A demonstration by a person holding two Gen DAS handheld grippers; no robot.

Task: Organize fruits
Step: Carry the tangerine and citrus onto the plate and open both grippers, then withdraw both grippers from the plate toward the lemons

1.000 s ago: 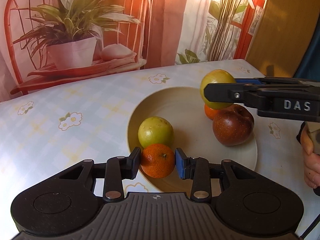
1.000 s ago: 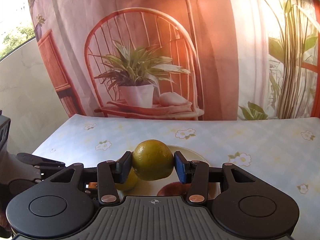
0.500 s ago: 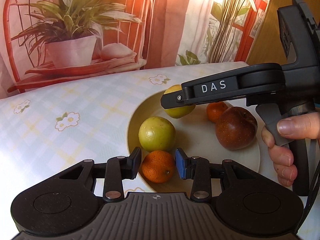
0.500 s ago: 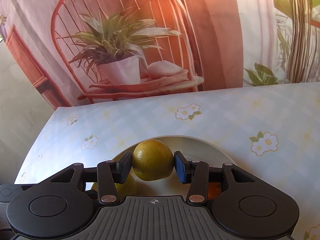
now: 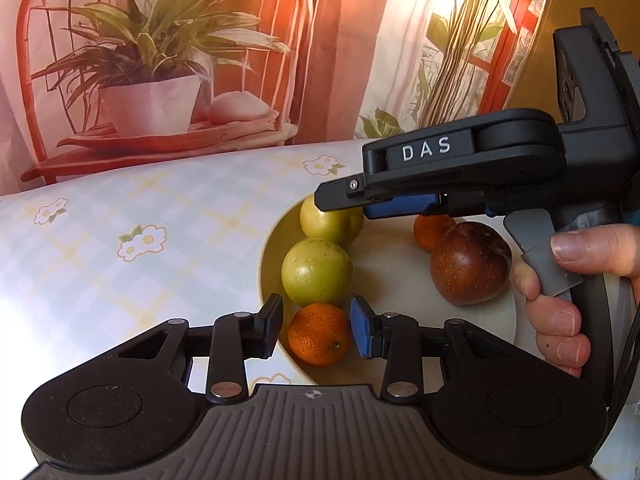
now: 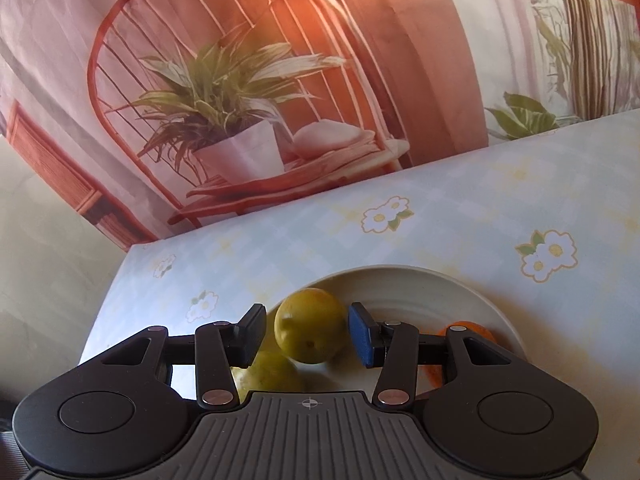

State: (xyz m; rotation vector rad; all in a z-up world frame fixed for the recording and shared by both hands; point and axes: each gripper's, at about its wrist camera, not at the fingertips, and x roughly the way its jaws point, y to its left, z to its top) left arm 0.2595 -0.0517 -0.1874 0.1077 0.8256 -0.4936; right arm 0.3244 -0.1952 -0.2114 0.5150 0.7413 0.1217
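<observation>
Swung in from the right edge and lowered a yellow-green fruit (image 6: 310, 325) onto the plate (image 5: 400, 276), right gripper (image 6: 307, 338) now parted, pads clear. Left gripper (image 5: 316, 330) likewise loosened around the orange (image 5: 319, 334) at lower centre.

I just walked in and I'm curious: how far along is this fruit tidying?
Done: a dark red apple, a small orange mandarin and a round green fruit lie on the pale round plate. In hand: the left gripper brackets a second mandarin, the right gripper a yellow-green fruit; both rest on the plate, with slight gaps at the pads. Left: probably just drawing the grippers away.
</observation>
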